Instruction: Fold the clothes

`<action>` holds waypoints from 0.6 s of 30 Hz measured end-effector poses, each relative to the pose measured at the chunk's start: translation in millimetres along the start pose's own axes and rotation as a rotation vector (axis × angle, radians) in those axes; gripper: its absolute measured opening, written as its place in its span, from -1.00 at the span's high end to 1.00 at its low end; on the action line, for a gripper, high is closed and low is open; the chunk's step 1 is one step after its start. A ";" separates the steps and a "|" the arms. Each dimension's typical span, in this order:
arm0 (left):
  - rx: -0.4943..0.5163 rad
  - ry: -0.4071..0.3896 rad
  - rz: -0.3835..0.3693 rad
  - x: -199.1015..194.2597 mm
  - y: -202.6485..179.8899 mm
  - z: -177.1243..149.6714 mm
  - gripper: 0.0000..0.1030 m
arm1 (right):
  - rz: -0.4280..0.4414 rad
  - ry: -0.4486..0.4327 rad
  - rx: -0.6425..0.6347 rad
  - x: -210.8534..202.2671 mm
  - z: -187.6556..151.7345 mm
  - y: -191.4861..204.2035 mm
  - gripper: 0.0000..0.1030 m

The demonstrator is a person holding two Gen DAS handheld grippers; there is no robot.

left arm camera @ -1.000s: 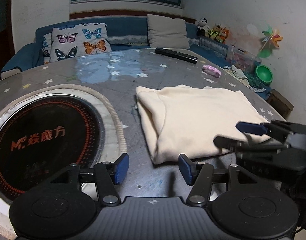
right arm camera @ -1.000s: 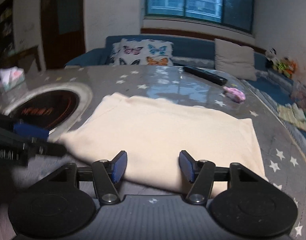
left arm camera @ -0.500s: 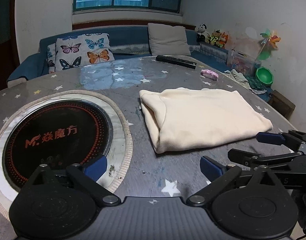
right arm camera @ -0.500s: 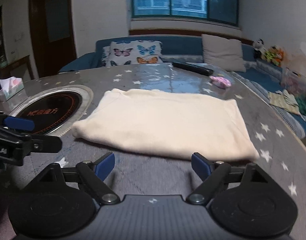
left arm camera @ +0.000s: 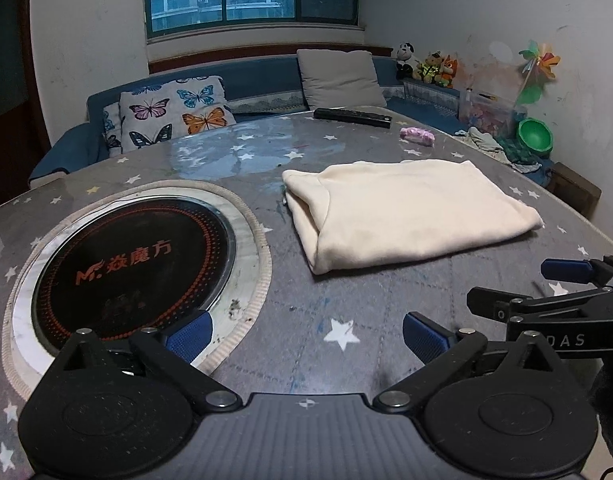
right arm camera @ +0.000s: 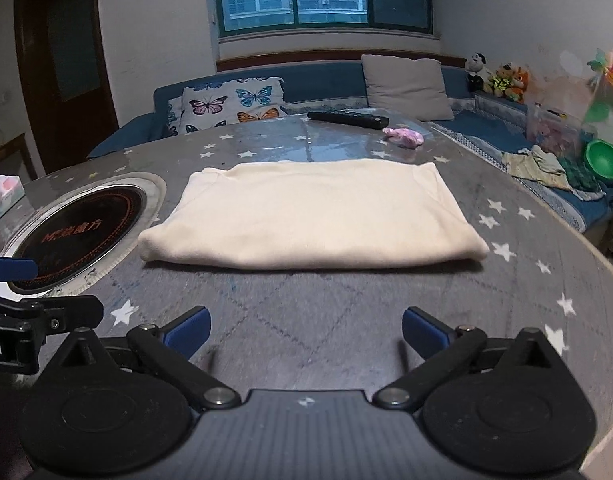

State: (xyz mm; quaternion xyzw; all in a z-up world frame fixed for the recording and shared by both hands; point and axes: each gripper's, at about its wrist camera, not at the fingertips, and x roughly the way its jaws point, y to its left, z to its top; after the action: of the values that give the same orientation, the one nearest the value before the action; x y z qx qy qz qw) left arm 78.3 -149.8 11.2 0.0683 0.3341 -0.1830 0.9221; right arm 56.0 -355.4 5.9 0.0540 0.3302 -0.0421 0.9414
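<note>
A cream garment lies folded into a flat rectangle on the star-patterned table, right of the round cooker. In the right wrist view the garment lies straight ahead, its long folded edge facing me. My left gripper stands open over bare table, short of the garment's near left corner, with nothing between its blue pads. My right gripper has its jaws opening wide with nothing between them, a little short of the garment's near edge. Each gripper shows at the side of the other's view: the right gripper, the left gripper.
A black induction cooker is set into the table at the left. A remote and a pink bundle lie at the far edge. A tissue box stands far left. A sofa with cushions runs behind, and the table's rim curves close on the right.
Both grippers let go of the garment's near edge, opened wide and drew back toward me. The garment now lies flat and free on the table.
</note>
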 end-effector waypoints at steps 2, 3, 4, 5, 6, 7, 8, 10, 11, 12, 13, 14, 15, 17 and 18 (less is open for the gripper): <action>-0.001 -0.005 -0.001 -3.4 0.5 -2.2 -1.00 | -0.003 0.001 0.003 -2.4 -2.9 2.3 -1.00; -0.001 -0.007 0.001 -4.8 0.5 -3.3 -1.00 | -0.003 0.000 0.003 -3.7 -3.8 3.3 -1.00; -0.001 -0.010 0.002 -6.3 0.5 -4.4 -1.00 | -0.004 -0.002 0.002 -5.0 -4.4 4.3 -1.00; -0.001 -0.011 0.002 -7.6 -0.1 -5.4 -1.00 | -0.004 -0.004 0.002 -6.4 -5.0 5.3 -1.00; 0.000 -0.013 0.001 -8.8 -0.8 -6.3 -1.00 | -0.006 -0.006 0.002 -7.8 -5.8 5.9 -1.00; 0.001 -0.015 0.001 -10.1 -1.5 -7.2 -1.00 | -0.007 -0.008 0.003 -9.2 -6.6 6.4 -1.00; 0.002 -0.016 0.000 -11.3 -2.2 -8.1 -1.00 | -0.009 -0.009 0.003 -10.7 -7.3 6.9 -1.00; 0.007 -0.020 0.003 -13.3 -4.1 -10.3 -1.00 | -0.011 -0.012 0.004 -13.1 -8.8 6.7 -1.00; 0.010 -0.022 0.004 -14.3 -5.2 -11.4 -1.00 | -0.011 -0.013 0.004 -14.3 -9.6 6.5 -1.00; 0.012 -0.023 0.005 -15.2 -6.2 -12.3 -1.00 | -0.013 -0.014 0.005 -15.2 -10.2 6.1 -1.00; 0.014 -0.023 0.005 -16.1 -7.3 -13.2 -1.00 | -0.014 -0.015 0.006 -16.0 -10.8 5.7 -1.00; 0.015 -0.024 0.006 -17.0 -8.4 -14.0 -1.00 | -0.017 -0.015 0.009 -17.5 -12.1 5.2 -1.00; 0.017 -0.025 0.006 -18.0 -9.5 -14.8 -1.00 | -0.018 -0.016 0.010 -18.6 -12.8 4.7 -1.00; 0.019 -0.029 0.006 -20.3 -11.6 -15.6 -1.00 | -0.018 -0.017 0.014 -21.4 -14.6 3.2 -1.00; 0.021 -0.031 0.005 -21.5 -12.6 -16.0 -1.00 | -0.018 -0.018 0.015 -22.7 -15.2 2.9 -1.00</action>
State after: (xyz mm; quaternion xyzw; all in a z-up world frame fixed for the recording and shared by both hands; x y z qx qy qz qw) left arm 48.8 -151.2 12.7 0.0758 0.3175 -0.1852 0.9269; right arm 29.3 -349.5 8.5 0.0579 0.3217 -0.0536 0.9436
